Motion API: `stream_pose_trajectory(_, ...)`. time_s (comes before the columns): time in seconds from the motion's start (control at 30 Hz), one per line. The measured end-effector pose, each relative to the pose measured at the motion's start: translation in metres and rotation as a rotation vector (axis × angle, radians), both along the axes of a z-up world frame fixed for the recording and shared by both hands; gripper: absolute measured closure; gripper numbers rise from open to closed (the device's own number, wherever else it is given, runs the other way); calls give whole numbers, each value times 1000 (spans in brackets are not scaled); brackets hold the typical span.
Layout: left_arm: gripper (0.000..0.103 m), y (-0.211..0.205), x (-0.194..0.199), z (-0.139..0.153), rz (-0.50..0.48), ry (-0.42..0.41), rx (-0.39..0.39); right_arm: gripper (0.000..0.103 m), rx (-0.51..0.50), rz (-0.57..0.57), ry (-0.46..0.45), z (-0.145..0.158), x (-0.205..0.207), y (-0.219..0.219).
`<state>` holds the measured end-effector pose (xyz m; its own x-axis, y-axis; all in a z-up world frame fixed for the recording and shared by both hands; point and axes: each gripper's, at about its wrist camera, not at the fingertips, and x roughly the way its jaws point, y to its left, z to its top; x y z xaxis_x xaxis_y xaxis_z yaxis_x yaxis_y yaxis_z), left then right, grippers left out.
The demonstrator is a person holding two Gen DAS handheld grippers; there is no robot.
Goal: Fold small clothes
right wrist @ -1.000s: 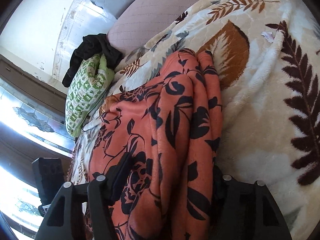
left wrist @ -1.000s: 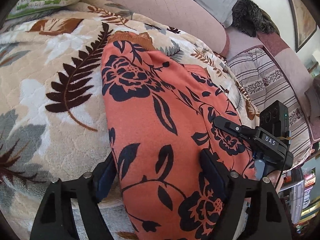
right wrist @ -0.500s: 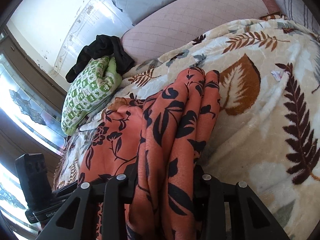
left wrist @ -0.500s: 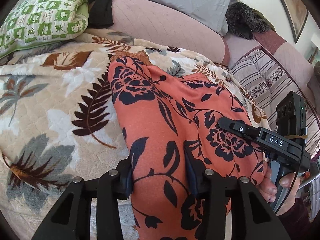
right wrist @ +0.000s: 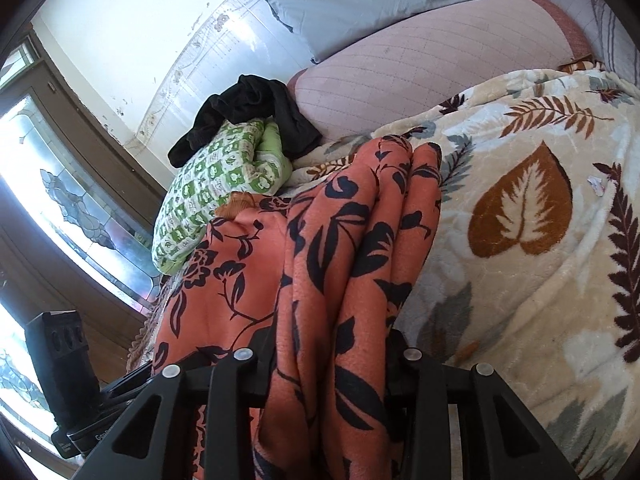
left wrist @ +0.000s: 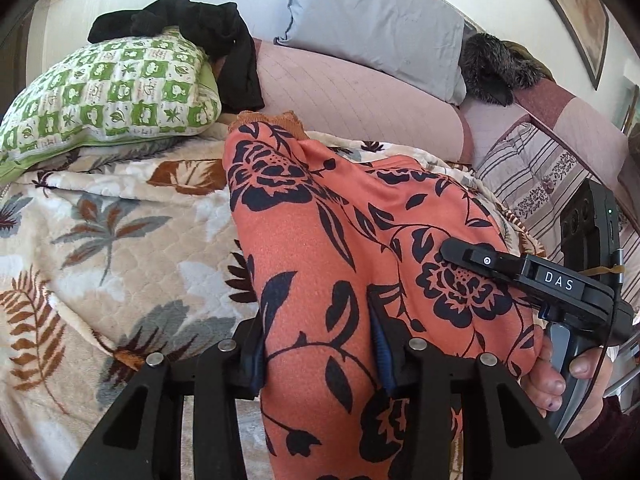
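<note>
An orange garment with a black flower print (left wrist: 340, 216) lies stretched over a leaf-patterned blanket (left wrist: 120, 240) on a sofa. My left gripper (left wrist: 320, 344) is shut on its near edge and lifts it. My right gripper (right wrist: 332, 352) is shut on a bunched, folded part of the same garment (right wrist: 352, 240). The right gripper's body also shows in the left wrist view (left wrist: 560, 284), held by a hand at the garment's right side. The garment's far hem has an orange ribbed band (left wrist: 268, 120).
A green-and-white patterned pillow (left wrist: 108, 92) with a black cloth (left wrist: 208, 32) on it lies at the far left. A grey pillow (left wrist: 372, 20) and pink sofa back (left wrist: 352, 92) stand behind. A striped cushion (left wrist: 536, 168) lies at the right.
Both grippers closed from open onto the garment's near edge and have risen with it, so more of the sofa back and pillows comes into view.
</note>
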<state>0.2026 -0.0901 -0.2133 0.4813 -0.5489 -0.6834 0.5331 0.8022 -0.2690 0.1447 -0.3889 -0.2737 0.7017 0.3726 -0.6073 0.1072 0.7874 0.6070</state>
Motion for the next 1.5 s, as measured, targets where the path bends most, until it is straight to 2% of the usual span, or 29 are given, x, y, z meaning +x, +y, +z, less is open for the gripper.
stream_pose_trajectory(0.4,58,49,-10,15,58,-38,21,66,12,61,-28,15,4,49)
stream_pose_trajectory(0.6,58,74,-31,19,70,-48,25,66,18,79,-26,22,-11,72)
stream_pose_trajectory(0.83,58,94,-54,10,91,-9,41,66,52,65,8,17,-43,93)
stream_pose_trajectory(0.9,58,97,-63,2,93,9,54,66,69,63,30,13,-50,94)
stream_pose_trajectory(1.0,58,99,-70,-17,105,80,93,66,59,78,93,0,-58,100)
stream_pose_trajectory(1.07,53,96,-66,-37,129,130,176,66,27,92,218,-23,-56,107)
stream_pose_trajectory(1.1,50,93,-64,-47,146,150,232,64,8,92,313,-40,-53,109)
stream_pose_trajectory(1.13,43,94,-63,-52,159,157,251,63,7,76,378,-54,-54,108)
stream_pose_trajectory(1.2,42,97,-69,-44,176,113,242,41,57,16,380,-56,-59,96)
stream_pose_trajectory(1.27,40,98,-77,-34,199,28,286,40,35,-11,326,-39,-64,88)
stream_pose_trajectory(1.33,39,98,-86,-28,228,-36,333,40,-36,-38,239,-17,-71,83)
stream_pose_trajectory(1.4,39,99,-91,-25,238,-53,335,40,-58,-41,155,-1,-81,82)
stream_pose_trajectory(1.5,39,101,-98,-21,254,-82,343,43,-64,24,63,20,-95,95)
